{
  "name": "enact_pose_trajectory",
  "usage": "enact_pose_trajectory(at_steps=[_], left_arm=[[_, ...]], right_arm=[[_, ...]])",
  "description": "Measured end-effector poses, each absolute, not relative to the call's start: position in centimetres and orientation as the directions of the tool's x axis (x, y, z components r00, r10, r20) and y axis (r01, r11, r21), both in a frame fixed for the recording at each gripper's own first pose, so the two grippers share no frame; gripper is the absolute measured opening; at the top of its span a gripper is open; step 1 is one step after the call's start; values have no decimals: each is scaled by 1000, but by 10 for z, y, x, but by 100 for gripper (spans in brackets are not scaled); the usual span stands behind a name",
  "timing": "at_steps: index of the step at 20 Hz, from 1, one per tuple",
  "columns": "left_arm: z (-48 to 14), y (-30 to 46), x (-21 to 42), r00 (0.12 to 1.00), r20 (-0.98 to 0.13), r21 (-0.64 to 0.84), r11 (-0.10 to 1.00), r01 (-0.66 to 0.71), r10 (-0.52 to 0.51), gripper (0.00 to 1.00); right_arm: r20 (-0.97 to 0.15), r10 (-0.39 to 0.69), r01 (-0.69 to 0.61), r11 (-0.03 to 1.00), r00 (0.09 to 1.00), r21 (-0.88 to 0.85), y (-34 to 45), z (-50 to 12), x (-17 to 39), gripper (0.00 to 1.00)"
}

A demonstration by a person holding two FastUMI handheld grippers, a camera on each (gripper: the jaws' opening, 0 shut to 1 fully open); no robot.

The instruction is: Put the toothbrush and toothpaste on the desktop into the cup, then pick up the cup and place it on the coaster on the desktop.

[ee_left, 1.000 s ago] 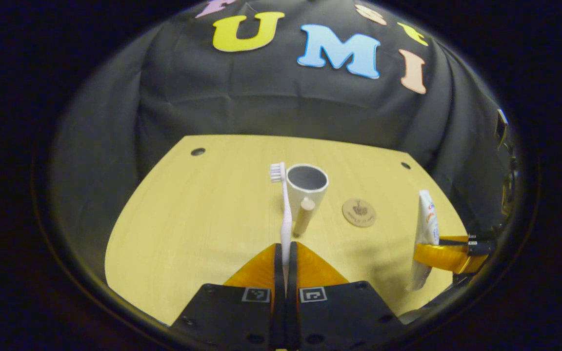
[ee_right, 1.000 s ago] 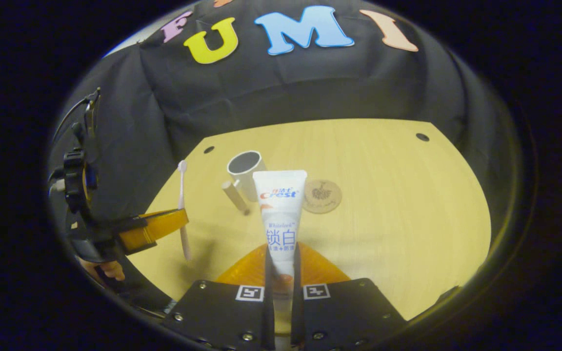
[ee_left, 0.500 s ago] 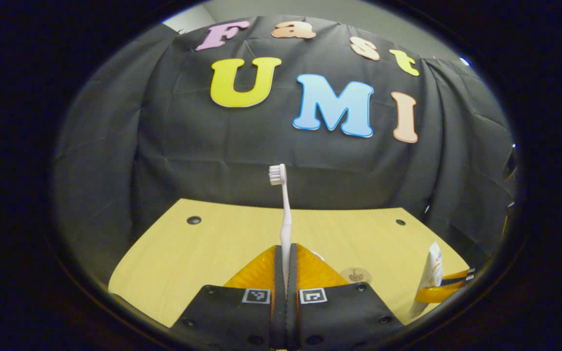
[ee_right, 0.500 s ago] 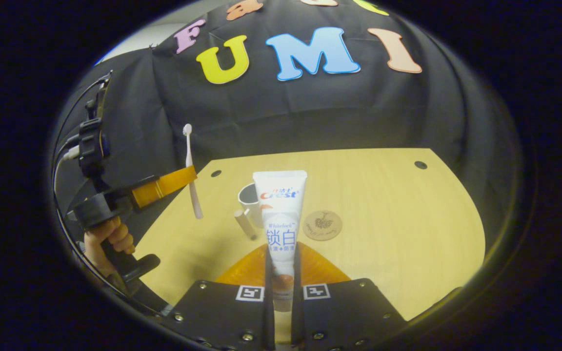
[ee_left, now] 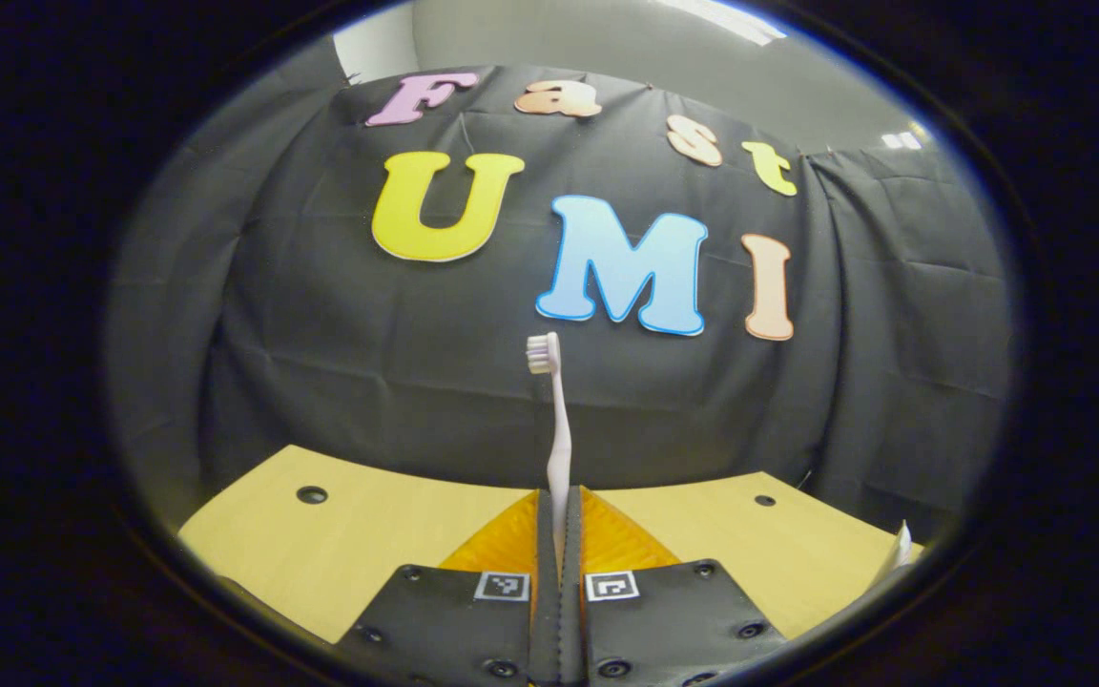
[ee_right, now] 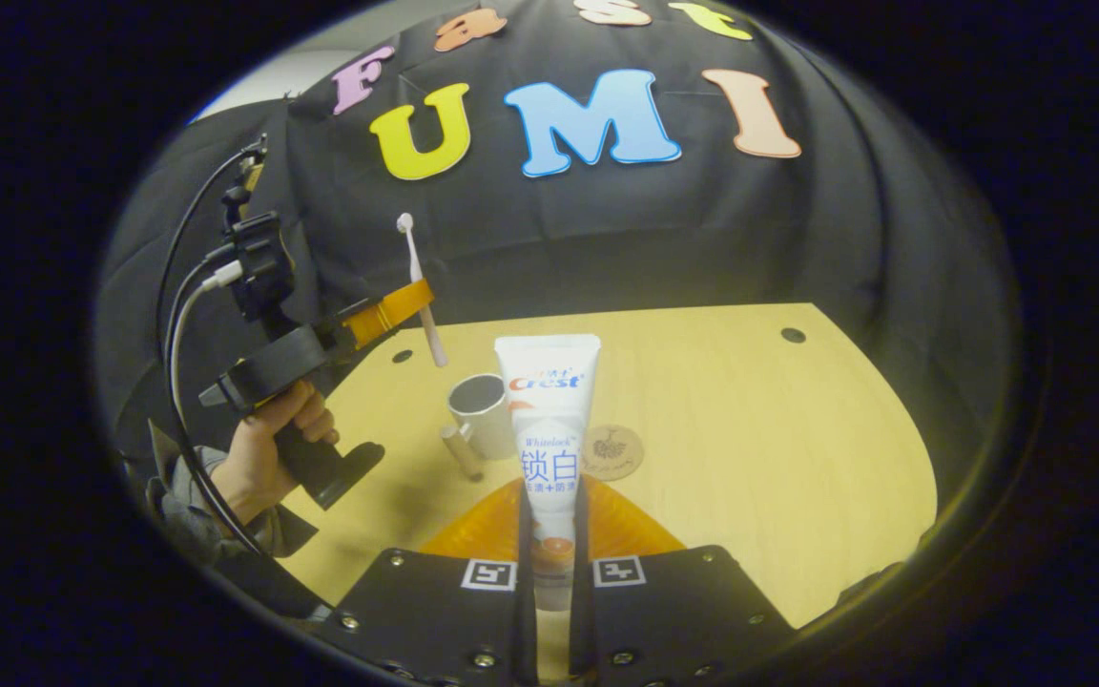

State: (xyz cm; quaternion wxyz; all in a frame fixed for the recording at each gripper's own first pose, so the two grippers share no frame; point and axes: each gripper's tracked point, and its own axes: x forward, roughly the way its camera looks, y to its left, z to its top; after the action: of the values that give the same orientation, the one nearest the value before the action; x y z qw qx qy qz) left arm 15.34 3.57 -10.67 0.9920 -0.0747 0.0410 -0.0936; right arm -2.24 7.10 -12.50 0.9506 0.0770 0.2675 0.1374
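There are two grippers: the left gripper (ee_left: 559, 544), seen from its own camera and again from the side in the right gripper view, and the right gripper (ee_right: 549, 534). One toothbrush (ee_left: 557, 429) stands between the left gripper's fingers. One toothpaste tube (ee_right: 549, 429) stands between the right gripper's fingers. One cup (ee_right: 481, 412) sits on the desktop (ee_right: 778, 429), and it has one handle (ee_right: 461, 450). One round coaster (ee_right: 612, 451) lies beside the cup. One hand (ee_right: 268, 444) shows, wrapped around the left gripper's grip. The wooden desktop is a single surface, with two small dark holes (ee_left: 311, 494) countable along its far edge in each view.
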Motion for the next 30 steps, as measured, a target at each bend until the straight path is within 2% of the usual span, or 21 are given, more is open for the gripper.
enact_pose_trajectory(at_steps=[7,10,13,14,15,17,20,24,30], left_arm=[[-185,36,185,959,-211,-154,975,157,-188,7],[-207,41,182,951,-261,-122,982,141,-169,11],[-210,36,177,942,-267,-118,978,175,-201,13],[-213,34,175,938,-277,-119,976,181,-208,19],[-215,31,173,933,-282,-127,973,194,-223,19],[-215,31,169,928,-291,-140,970,197,-231,29],[-208,45,154,937,-288,-154,975,159,-198,84],[-197,79,126,950,-290,-157,985,70,-114,87],[-194,120,89,943,-331,-165,986,-36,-21,87]], right_arm=[[-519,265,-180,961,813,209,69,-129,-20,14],[-500,288,-206,955,817,213,70,-121,-15,14],[-472,324,-255,945,820,206,80,-109,-3,14],[-467,335,-270,941,818,202,84,-104,3,14],[-462,348,-286,937,816,201,93,-101,14,14],[-451,370,-311,929,812,201,107,-100,29,14],[-433,418,-355,908,798,222,127,-96,42,14],[-388,469,-400,882,793,248,157,-87,61,14],[-299,495,-445,867,816,222,187,-78,99,14]])
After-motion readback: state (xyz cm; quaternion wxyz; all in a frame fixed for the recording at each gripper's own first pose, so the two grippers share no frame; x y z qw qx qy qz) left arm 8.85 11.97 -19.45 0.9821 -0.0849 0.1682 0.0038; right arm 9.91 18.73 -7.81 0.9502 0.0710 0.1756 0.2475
